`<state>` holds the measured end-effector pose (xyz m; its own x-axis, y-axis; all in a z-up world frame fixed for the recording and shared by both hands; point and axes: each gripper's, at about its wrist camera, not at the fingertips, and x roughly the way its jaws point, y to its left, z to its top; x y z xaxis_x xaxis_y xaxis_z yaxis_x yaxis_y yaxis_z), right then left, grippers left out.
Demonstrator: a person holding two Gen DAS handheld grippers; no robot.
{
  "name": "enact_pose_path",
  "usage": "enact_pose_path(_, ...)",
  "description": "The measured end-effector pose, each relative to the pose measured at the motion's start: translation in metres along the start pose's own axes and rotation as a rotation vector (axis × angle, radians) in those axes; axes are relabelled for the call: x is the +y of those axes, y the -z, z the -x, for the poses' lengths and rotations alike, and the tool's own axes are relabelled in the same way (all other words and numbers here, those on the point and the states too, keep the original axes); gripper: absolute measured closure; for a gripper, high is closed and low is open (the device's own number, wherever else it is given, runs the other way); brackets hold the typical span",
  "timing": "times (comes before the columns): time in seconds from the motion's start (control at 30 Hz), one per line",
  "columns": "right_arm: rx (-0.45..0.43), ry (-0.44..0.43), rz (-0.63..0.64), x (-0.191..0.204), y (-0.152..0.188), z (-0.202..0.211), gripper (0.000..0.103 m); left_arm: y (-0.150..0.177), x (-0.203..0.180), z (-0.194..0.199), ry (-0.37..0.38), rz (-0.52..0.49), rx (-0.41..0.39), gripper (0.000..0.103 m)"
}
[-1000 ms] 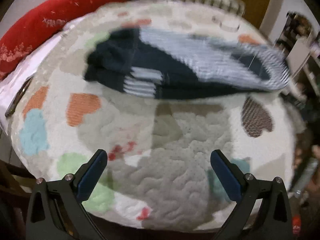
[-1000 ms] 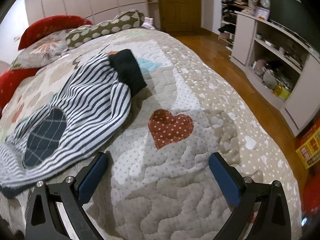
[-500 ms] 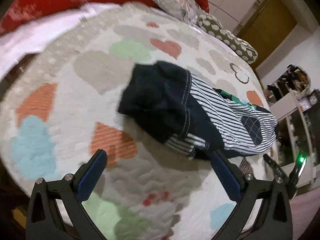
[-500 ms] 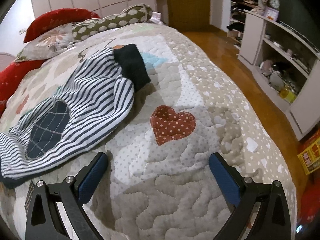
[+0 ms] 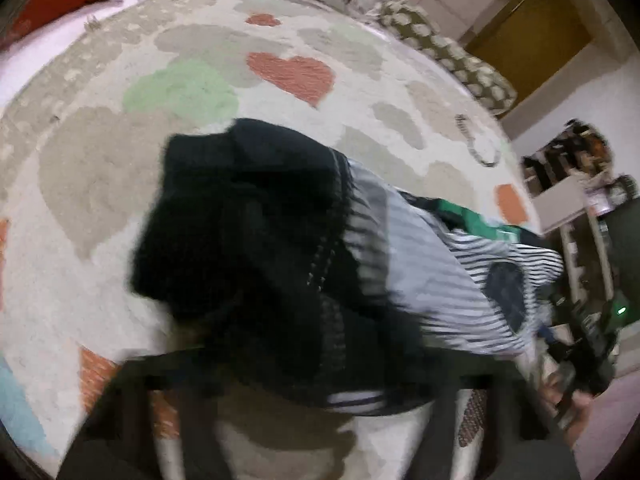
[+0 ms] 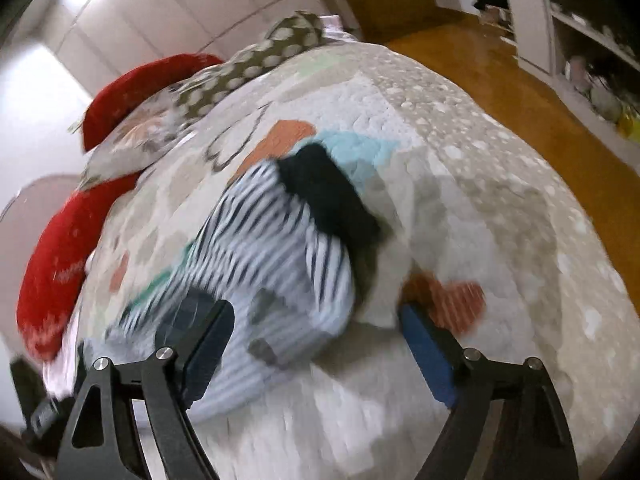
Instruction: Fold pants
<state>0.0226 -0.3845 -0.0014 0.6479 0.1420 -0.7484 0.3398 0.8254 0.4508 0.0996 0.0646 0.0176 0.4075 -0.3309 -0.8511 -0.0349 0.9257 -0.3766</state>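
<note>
The pants lie on the quilted bedspread: navy-and-white striped cloth with a dark navy end. My left gripper is right at that dark end, pointing steeply down. Its jaws are closing, but they are smeared by motion and merge with the dark cloth, so any grip is unclear. In the right wrist view the striped pants end in a dark band. My right gripper hangs over the near striped edge, jaws wide and closing slightly, with cloth between them and the pads not touching it.
Red pillows and a dotted bolster lie at the head of the bed. A wooden floor and shelves are off to the right. The other gripper, with a green light, shows at the left wrist view's right edge.
My left gripper has come in close onto the dark end of the pants, and its fingers have drawn together. My right gripper has rolled and shifted left over the striped edge.
</note>
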Motion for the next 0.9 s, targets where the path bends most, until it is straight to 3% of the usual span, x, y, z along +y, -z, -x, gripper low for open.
enact_pose_path(0.03,-0.016,0.007,-0.026,0.001,-0.005,-0.004,0.013,-0.004,0.003,0.001,0.024,0.016,0.009,0.083)
enact_pose_path(0.07,-0.029,0.008,-0.049,0.001,-0.009,-0.006,0.014,-0.006,0.006,0.002,0.044,0.028,0.018,0.084)
enact_pose_path(0.13,-0.041,-0.015,-0.104,0.002,-0.014,-0.008,0.029,-0.009,0.01,0.007,0.065,0.042,0.019,0.088)
enact_pose_path(0.17,-0.029,-0.04,-0.117,0.001,-0.017,-0.01,0.065,-0.008,0.01,0.011,0.07,0.043,0.012,0.089)
enact_pose_path(0.2,0.023,-0.115,-0.143,-0.001,-0.018,-0.013,0.083,-0.007,0.01,0.015,0.077,0.044,0.005,0.089)
enact_pose_path(0.27,0.049,-0.181,-0.162,-0.002,-0.016,-0.008,0.086,-0.003,0.011,0.022,0.094,0.046,-0.001,0.09)
enact_pose_path(0.57,-0.014,-0.252,-0.043,0.015,0.021,0.079,0.087,0.024,0.027,0.066,0.18,0.079,0.001,0.09)
enact_pose_path(0.67,-0.014,-0.27,-0.056,0.003,0.038,0.1,0.087,0.036,0.037,0.073,0.159,0.075,-0.023,0.087)
enact_pose_path(0.77,-0.001,-0.21,-0.074,-0.017,0.056,0.098,0.082,0.051,0.047,0.063,0.094,0.065,0.004,0.083)
enact_pose_path(0.83,0.03,-0.095,-0.116,-0.034,0.065,0.086,0.081,0.061,0.051,0.065,0.09,0.063,0.005,0.083)
enact_pose_path(0.9,0.031,-0.076,-0.158,-0.049,0.073,0.086,0.071,0.066,0.053,0.075,0.081,0.048,-0.016,0.079)
